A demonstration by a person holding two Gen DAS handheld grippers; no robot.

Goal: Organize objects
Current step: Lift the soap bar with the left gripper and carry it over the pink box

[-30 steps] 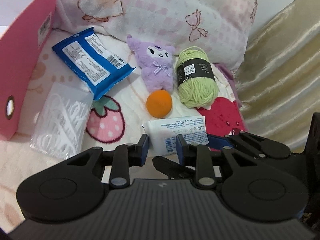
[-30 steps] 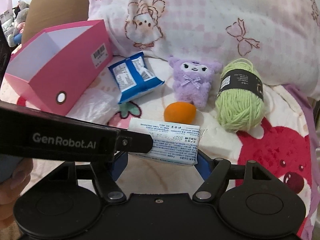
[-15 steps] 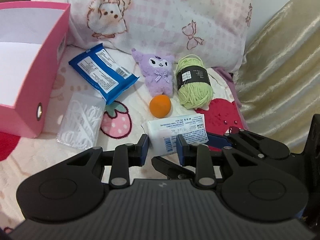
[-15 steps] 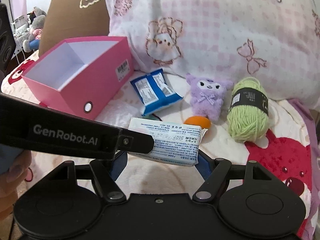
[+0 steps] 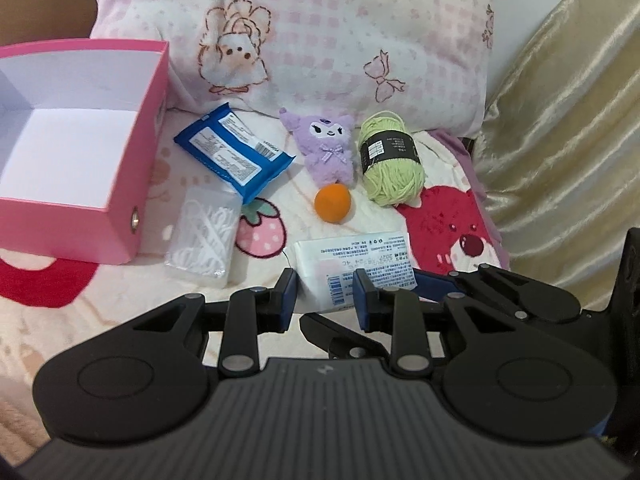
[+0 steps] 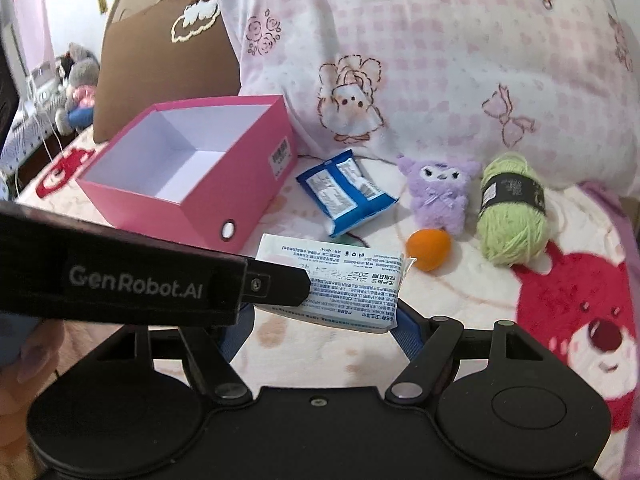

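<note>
Pink box [image 5: 132, 184] is showing a white interior and a small barcode label on its side. Blue packet [image 5: 234, 154] is carrying white printed panels and a barcode. Plush toy [image 5: 326, 148] is showing lilac fur with a darker purple hood and a bow. Yarn ball [image 5: 390, 164] is showing pale green under a black band with white print. Orange ball [image 5: 333, 203] is showing plain orange. Clear packet [image 5: 202, 236] is showing white contents. White tissue pack [image 6: 340, 284] is carrying dark print and a blue barcode. Blanket [image 5: 264, 236] is showing cream with pink strawberries and red bears. Pillow [image 5: 320, 40] is showing pink-and-white check with bows. Tongs are showing black with blue pads [image 5: 289, 295].
</note>
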